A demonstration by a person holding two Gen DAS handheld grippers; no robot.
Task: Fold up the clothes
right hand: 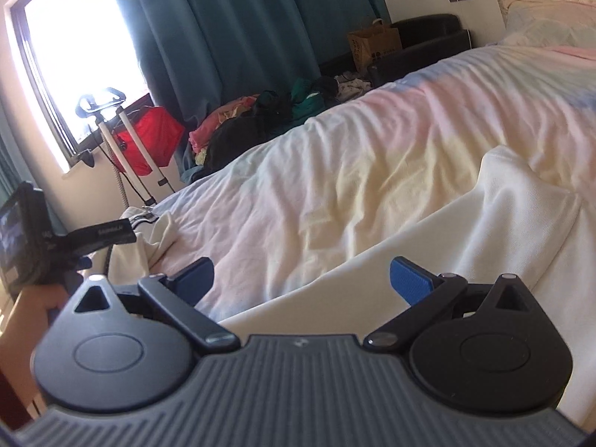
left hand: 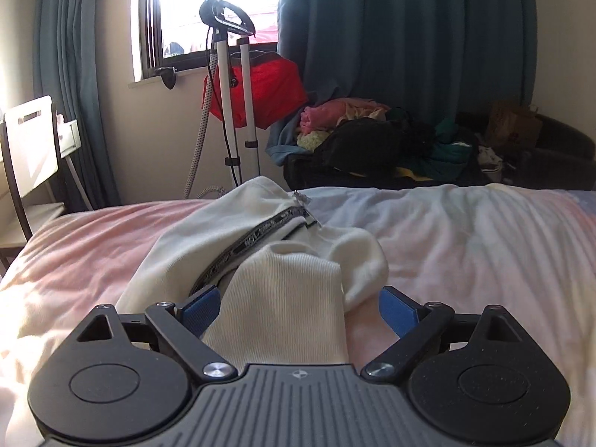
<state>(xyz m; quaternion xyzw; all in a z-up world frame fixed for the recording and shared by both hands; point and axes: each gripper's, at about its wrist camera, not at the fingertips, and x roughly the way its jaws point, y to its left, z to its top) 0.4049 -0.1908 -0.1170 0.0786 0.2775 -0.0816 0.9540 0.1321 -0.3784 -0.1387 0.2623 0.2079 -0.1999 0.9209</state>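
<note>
A cream zip-up garment (left hand: 238,246) lies bunched on the bed, its dark zipper (left hand: 253,240) running diagonally. A ribbed cuff or hem (left hand: 283,305) of it reaches between the blue pads of my left gripper (left hand: 298,307), which stands open around it without pinching. In the right wrist view another stretch of the same cream fabric (right hand: 465,246) spreads flat on the bed, passing under my right gripper (right hand: 303,279), which is open with nothing between its fingers. The left gripper's body (right hand: 44,238), held in a hand, shows at the far left there.
The bed (left hand: 465,231) has a rumpled pastel pink, blue and yellow cover. Beyond its far edge stand a garment steamer (left hand: 234,104), a red bag (left hand: 275,89), a heap of clothes (left hand: 372,138) and teal curtains (left hand: 391,29). A chair (left hand: 26,156) stands at left.
</note>
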